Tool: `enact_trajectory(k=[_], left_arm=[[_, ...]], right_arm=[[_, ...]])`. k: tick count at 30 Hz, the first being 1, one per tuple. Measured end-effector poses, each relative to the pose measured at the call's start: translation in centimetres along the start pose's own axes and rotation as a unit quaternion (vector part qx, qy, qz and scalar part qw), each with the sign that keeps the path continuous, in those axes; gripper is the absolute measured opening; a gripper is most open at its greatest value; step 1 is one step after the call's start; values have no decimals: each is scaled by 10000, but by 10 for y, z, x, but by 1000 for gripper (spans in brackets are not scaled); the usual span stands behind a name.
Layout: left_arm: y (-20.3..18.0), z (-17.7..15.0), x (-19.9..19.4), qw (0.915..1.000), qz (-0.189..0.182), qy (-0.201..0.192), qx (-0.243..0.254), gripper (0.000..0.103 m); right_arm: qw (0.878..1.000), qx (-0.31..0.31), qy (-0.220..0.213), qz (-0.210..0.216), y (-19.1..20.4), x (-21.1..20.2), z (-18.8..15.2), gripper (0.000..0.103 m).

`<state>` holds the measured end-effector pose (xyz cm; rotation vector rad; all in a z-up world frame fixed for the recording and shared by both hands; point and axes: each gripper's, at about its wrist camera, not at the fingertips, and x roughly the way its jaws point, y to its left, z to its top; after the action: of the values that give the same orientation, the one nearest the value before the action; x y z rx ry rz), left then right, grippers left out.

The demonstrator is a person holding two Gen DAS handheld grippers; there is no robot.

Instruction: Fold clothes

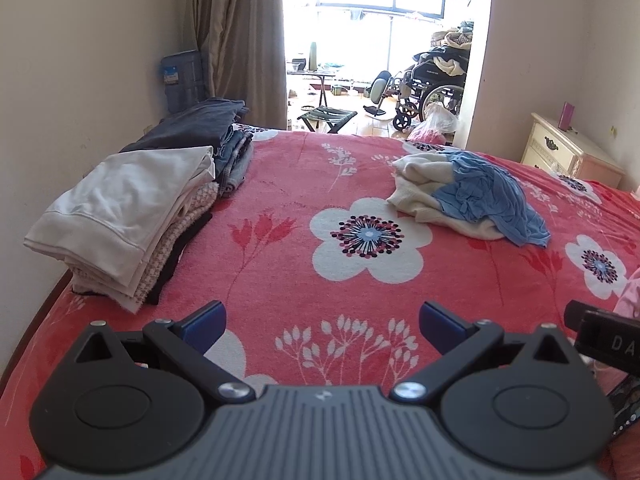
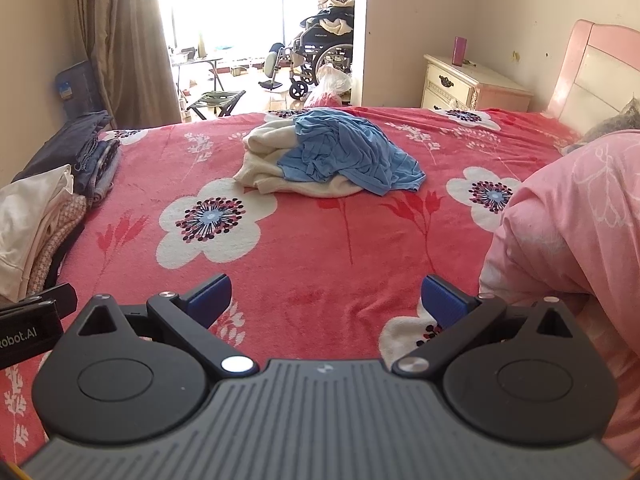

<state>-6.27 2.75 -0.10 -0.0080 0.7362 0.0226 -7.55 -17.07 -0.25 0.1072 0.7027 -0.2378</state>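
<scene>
Cream garment [image 2: 264, 168] — perhaps half-hidden under blue garment [image 2: 348, 152]

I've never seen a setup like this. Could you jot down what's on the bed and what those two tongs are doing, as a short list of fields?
Surface: bed with red floral blanket
Unfolded: blue garment draped over cream garment, mid-bed
Folded: white-topped stack by the left wall, dark denim stack behind it
Left tongs: open, empty, above the blanket
Right tongs: open, empty, above the blanket
Right edge: pink quilt
Progress: two garments not yet folded
</scene>
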Motion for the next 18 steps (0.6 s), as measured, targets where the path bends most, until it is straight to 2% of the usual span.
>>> enact_trajectory(k=[18], left_arm=[[-1, 0, 14, 9999, 34, 98, -16, 103]], right_arm=[[10000, -37, 62, 8, 1, 12, 2, 102]])
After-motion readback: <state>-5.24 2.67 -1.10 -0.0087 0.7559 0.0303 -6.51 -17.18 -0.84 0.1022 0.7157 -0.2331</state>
